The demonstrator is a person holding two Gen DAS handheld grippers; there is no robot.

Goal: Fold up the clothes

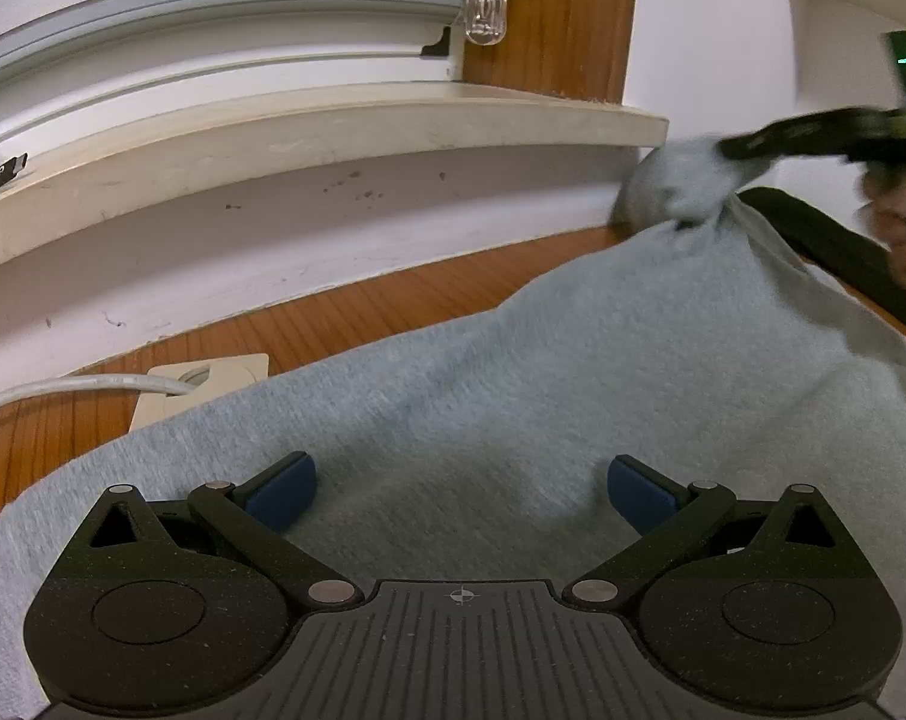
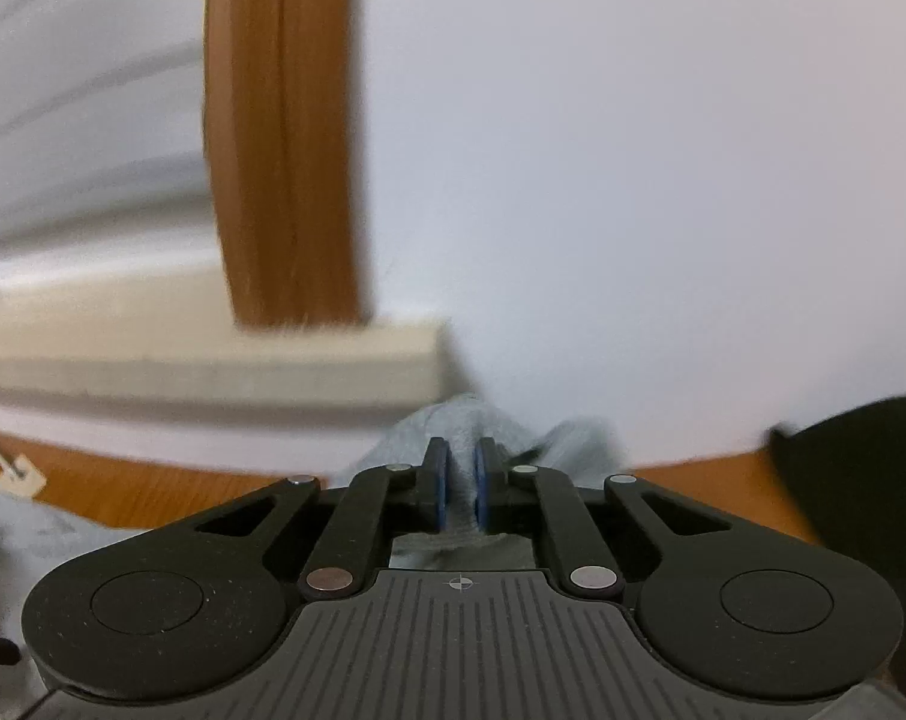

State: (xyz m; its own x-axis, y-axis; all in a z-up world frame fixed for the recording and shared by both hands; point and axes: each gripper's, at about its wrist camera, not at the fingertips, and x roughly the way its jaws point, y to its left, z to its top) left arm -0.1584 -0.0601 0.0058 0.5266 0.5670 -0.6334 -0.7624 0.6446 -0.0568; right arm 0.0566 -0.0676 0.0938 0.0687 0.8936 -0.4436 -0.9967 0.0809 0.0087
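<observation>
Right wrist view: right gripper (image 2: 460, 483) clamped on grey garment (image 1: 513, 396) corner, lifted at 2 o'clock. Left gripper (image 1: 460, 489) jaws apart above cloth. Fold probably just begun; rest spread on wooden table (image 1: 345, 318).

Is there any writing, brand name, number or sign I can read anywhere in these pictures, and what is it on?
No readable words, brands or numbers in either view.
Small crosshair mark, no text: on the left gripper body.
The same crosshair mark, no text: on the right gripper body.
Small white symbol on the black cable plug on the sill: too small to read.
Grey garment: no label or print showing.
</observation>
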